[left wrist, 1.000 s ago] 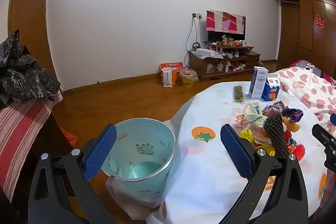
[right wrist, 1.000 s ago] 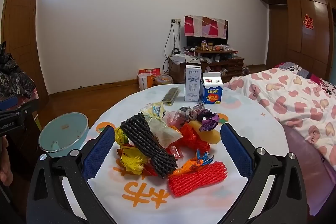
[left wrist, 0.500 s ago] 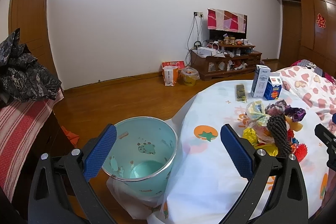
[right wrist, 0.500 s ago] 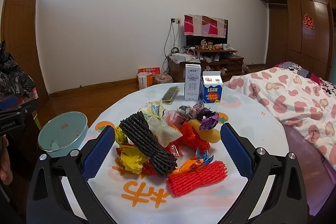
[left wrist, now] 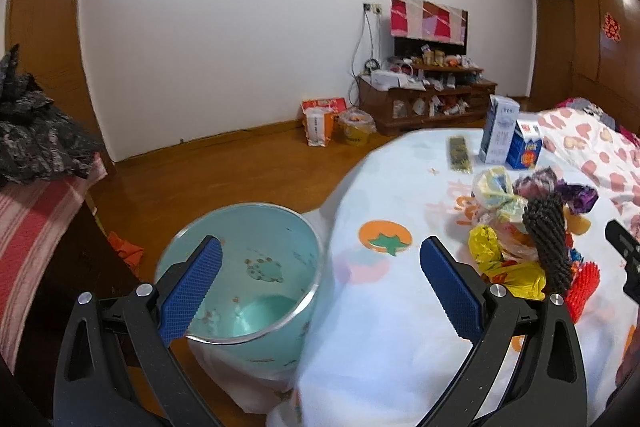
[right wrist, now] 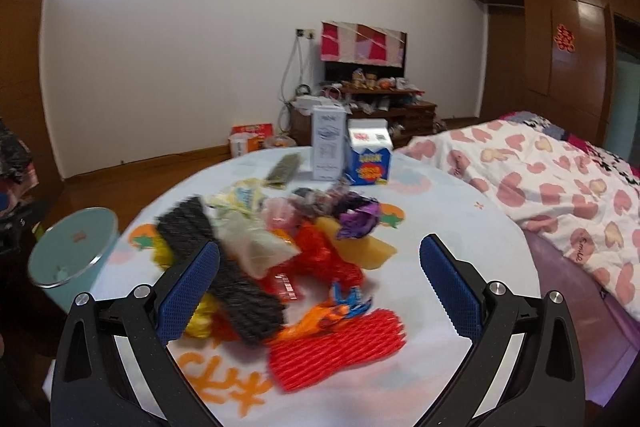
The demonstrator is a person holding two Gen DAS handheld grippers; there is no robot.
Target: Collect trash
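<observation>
White walls and a wooden floor (left wrist: 208, 171) frame the room, with a low cabinet (right wrist: 360, 111) crowded with small items against the far wall and a bed under a heart-print quilt (right wrist: 552, 187) pressed against the right of the round surface (right wrist: 440, 227). That surface wears a pale cloth printed with orange fruit, and the cloth hangs over the edge.

Just beside the surface's left edge stands a pale blue bin (left wrist: 244, 267) on the floor, its mouth open and, as far as the left view shows, holding nothing yet. It sits low and close, probably so that rubbish can be dropped in with a short carry.

On the near half of the cloth lies the trash pile (right wrist: 280, 251): a black foam net sleeve (right wrist: 224, 267), a red foam net sleeve (right wrist: 336, 351) nearest the camera, yellow and orange wrappers and a crumpled purple wrapper (right wrist: 356, 219), all heaped and touching. Two cartons (right wrist: 348, 155) stand upright behind the heap, well apart from it.

The right hand-held gripper (right wrist: 316, 287) hangs over the pile with its blue pads spread wide and nothing between them; the picture is blurred. The left hand-held gripper (left wrist: 316, 291) is likewise spread and empty, straddling the bin's rim and the cloth edge, perhaps placed to steady the bin.
</observation>
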